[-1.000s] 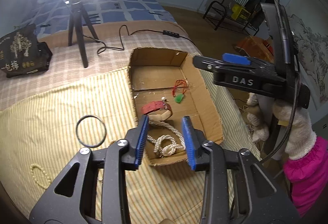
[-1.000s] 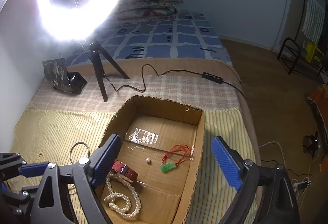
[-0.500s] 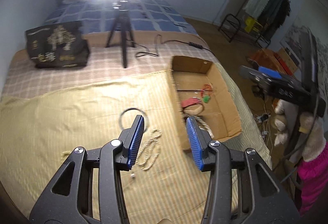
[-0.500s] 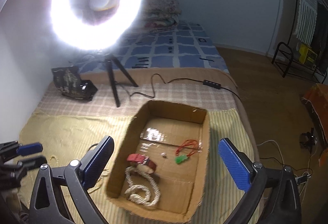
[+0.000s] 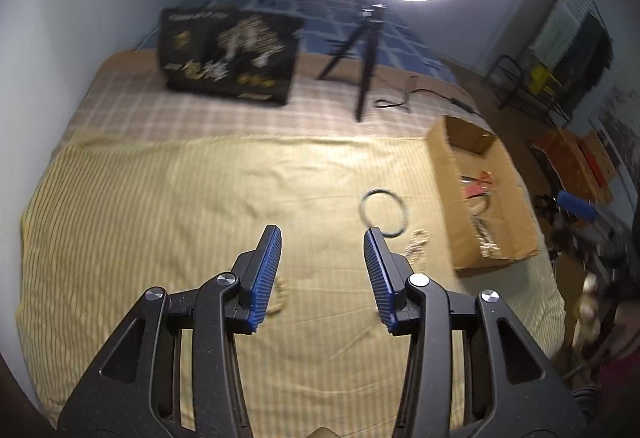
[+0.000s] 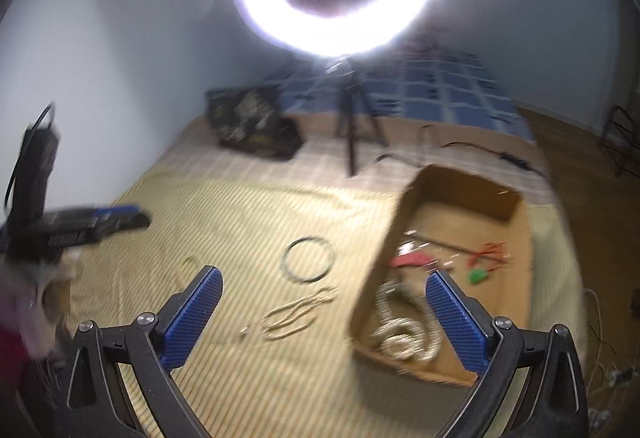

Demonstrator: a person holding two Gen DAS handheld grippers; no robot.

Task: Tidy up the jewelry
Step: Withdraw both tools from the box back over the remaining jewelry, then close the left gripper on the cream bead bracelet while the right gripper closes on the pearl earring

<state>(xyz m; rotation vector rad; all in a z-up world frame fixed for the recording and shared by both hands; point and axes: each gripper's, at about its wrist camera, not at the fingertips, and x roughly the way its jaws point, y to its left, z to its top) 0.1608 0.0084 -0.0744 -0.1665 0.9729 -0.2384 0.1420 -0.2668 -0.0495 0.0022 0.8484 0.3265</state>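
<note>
My left gripper (image 5: 322, 234) hangs open and empty over the yellow striped cloth (image 5: 160, 217). Just right of it lie a black ring bangle (image 5: 384, 213) and a thin pale chain (image 5: 416, 248). The cardboard box (image 5: 440, 177) stands further right. My right gripper (image 6: 324, 276) is open wide, with nothing in it, above the bangle (image 6: 308, 258) and the chain (image 6: 300, 312). Inside the box (image 6: 380, 278) lie a pearl necklace (image 6: 404, 334), a red strap (image 6: 412, 260) and a green pendant on a red cord (image 6: 478, 274). The left gripper's fingers (image 6: 120, 222) show at the left edge.
A ring light on a black tripod (image 5: 364, 77) stands behind the cloth, its cable (image 5: 400, 101) trailing right. A black printed bag (image 5: 228, 53) stands at the back left. A small pale bead (image 6: 245, 330) lies near the chain. The bed edge drops off right of the box.
Both grippers have swung left, away from the box and over the cloth. The left gripper has left the pearl necklace lying in the box. The right jaws have widened slightly.
</note>
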